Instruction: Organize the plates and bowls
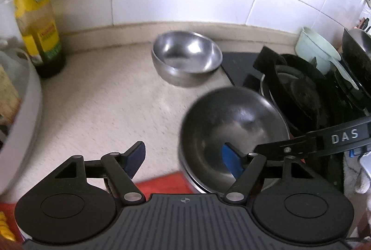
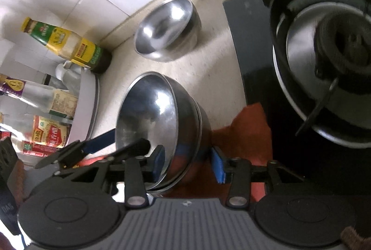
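Observation:
A stack of nested steel bowls rests on the beige counter, its near side over a red cloth. A separate steel bowl stands farther back by the tiled wall. My left gripper is open wide and straddles the stack's left rim, one pad inside and one outside, neither pressing. My right gripper is open around the stack's near wall, with a small gap at the outer pad. In the left wrist view the right gripper's finger reaches to the stack's right rim.
A bottle with a yellow-green label stands in the back left corner. A white tray with several bottles lies at the left. A black gas stove fills the right, with a wok and pale green ladle behind.

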{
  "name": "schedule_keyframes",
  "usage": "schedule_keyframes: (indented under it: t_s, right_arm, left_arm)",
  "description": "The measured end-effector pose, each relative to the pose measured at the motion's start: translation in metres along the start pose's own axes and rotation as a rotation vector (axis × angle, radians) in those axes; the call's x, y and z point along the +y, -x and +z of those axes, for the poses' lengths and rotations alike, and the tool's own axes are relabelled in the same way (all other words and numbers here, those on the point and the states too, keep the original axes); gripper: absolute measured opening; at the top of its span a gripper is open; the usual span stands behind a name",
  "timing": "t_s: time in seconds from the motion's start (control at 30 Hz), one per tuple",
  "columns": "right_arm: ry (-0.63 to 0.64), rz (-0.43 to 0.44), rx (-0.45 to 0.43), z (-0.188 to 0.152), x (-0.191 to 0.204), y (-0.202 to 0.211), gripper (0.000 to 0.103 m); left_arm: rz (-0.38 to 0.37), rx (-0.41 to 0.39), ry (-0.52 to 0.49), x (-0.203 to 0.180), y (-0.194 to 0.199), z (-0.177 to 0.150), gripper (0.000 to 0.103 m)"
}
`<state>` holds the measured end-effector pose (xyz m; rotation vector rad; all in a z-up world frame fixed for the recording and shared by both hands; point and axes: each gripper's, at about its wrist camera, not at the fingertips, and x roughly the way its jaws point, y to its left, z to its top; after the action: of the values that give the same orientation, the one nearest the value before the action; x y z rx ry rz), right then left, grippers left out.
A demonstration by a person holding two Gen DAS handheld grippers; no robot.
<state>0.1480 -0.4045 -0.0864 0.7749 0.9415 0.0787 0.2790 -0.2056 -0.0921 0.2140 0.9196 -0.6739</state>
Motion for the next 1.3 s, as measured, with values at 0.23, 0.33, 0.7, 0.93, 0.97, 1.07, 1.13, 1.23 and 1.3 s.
schedule_keyframes:
  t_s: [0.23, 0.33, 0.7, 0.93, 0.97, 1.07, 1.13, 1.23, 1.3]
  right_arm:
    - [0.072, -0.018, -0.072, 0.001, 0.005, 0.028, 0.043]
    - [0.101, -0.032, -0.103, 0.004, 0.01, 0.035, 0.043]
    - [0.183, -0.041, -0.147, 0.034, 0.027, 0.036, 0.048]
    - [0.199, -0.058, -0.147, 0.069, 0.031, 0.01, 0.051]
    - [0.197, -0.064, -0.146, 0.075, 0.031, 0.005, 0.051]
    - [0.202, -0.08, -0.15, 0.091, 0.029, -0.007, 0.052]
    - [0.215, -0.095, -0.156, 0.1, 0.028, -0.014, 0.052]
    - [0.207, -0.103, -0.148, 0.11, 0.026, -0.027, 0.053]
    - [0.204, -0.103, -0.145, 0.116, 0.025, -0.034, 0.053]
  left_arm:
    - [0.059, -0.066, -0.022, -0.005, 0.02, 0.002, 0.083]
    - [0.09, -0.098, -0.044, -0.009, 0.027, 0.005, 0.085]
    - [0.138, -0.143, -0.041, -0.009, 0.015, 0.033, 0.094]
    - [0.169, -0.137, -0.044, 0.0, -0.007, 0.056, 0.096]
    - [0.172, -0.134, -0.039, 0.002, -0.012, 0.059, 0.096]
    - [0.177, -0.118, -0.018, 0.01, -0.025, 0.068, 0.096]
    - [0.181, -0.104, -0.004, 0.014, -0.034, 0.072, 0.096]
    - [0.173, -0.09, 0.017, 0.019, -0.047, 0.078, 0.096]
    - [0.162, -0.087, 0.035, 0.022, -0.053, 0.081, 0.096]
